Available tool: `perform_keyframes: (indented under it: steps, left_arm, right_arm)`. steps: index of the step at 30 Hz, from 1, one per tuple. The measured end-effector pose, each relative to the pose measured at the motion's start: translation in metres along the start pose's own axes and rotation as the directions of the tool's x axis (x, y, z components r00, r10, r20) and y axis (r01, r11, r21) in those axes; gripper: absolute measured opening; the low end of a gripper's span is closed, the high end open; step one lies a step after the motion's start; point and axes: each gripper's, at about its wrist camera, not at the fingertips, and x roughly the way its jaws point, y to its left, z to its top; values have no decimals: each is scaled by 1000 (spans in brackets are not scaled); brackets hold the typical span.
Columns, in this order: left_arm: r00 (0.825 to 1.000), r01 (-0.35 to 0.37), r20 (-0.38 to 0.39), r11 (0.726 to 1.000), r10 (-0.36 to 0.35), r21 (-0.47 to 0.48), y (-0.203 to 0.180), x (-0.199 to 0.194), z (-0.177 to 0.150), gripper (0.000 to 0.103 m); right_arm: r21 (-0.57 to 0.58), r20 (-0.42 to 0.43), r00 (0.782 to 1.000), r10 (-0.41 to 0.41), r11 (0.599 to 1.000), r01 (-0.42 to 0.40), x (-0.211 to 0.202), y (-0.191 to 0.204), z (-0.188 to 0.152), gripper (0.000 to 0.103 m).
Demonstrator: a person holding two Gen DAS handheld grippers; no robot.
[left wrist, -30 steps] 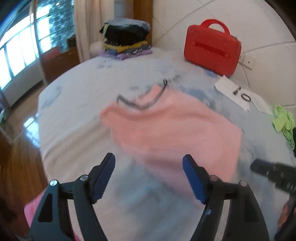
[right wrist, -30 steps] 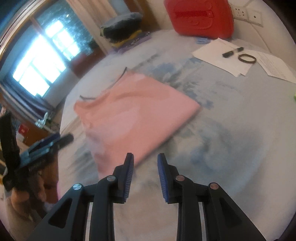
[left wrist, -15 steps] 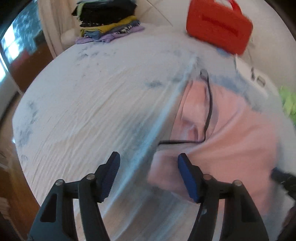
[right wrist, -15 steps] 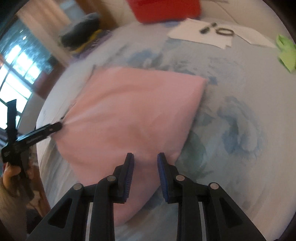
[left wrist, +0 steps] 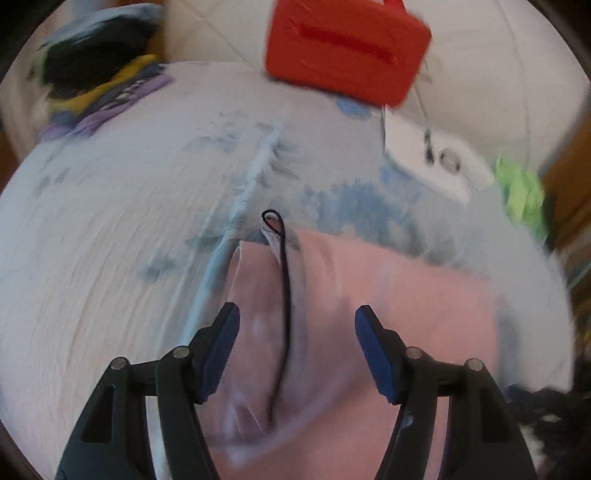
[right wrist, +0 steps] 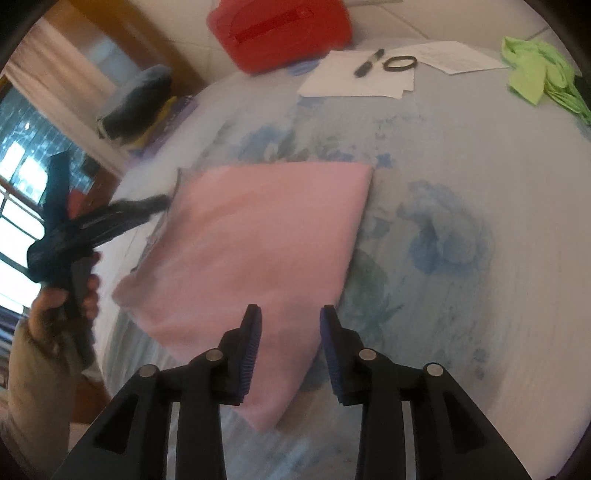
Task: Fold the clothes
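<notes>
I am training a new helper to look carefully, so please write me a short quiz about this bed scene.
1. True or false: the pink garment lies folded on the bed.
2. What lies on the white papers? A) a pen and a dark ring B) a spoon C) a cup
3. What colour is the crumpled cloth beside the papers?

Key: 1 true; 2 A; 3 green.

Pink garment (right wrist: pixel 266 236): soft matt cloth, smooth, lying on a finely ribbed pale bedsheet (right wrist: pixel 480 295) with blue print; behind the garment, flat white paper sheets (right wrist: pixel 354 77) and a red case (right wrist: pixel 280 26) with slight sheen.
</notes>
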Motion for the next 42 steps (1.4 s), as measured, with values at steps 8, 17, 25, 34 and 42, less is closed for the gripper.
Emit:
perform_keyframes:
  steps: [8, 17, 25, 34, 42]
  left_arm:
    - [999, 20, -47, 998, -17, 61, 66, -3, 12, 5]
    - [983, 181, -54, 976, -175, 121, 22, -19, -13, 6]
    - [985, 162, -91, 977, -150, 139, 7, -7, -38, 80]
    - [993, 58, -104, 991, -46, 118, 29, -17, -59, 38]
    - [993, 109, -38, 993, -108, 34, 29, -50, -74, 72]
  right_arm:
    - [253, -3, 999, -37, 967, 36, 20, -2, -17, 30]
    - [270, 53, 993, -109, 959, 91, -4, 12, -31, 34]
    - [207, 10, 997, -76, 976, 72, 13, 26, -39, 34]
    - [212, -15, 997, -76, 974, 77, 9, 16, -49, 34]
    - [197, 26, 995, -97, 976, 90, -8, 3, -38, 35]
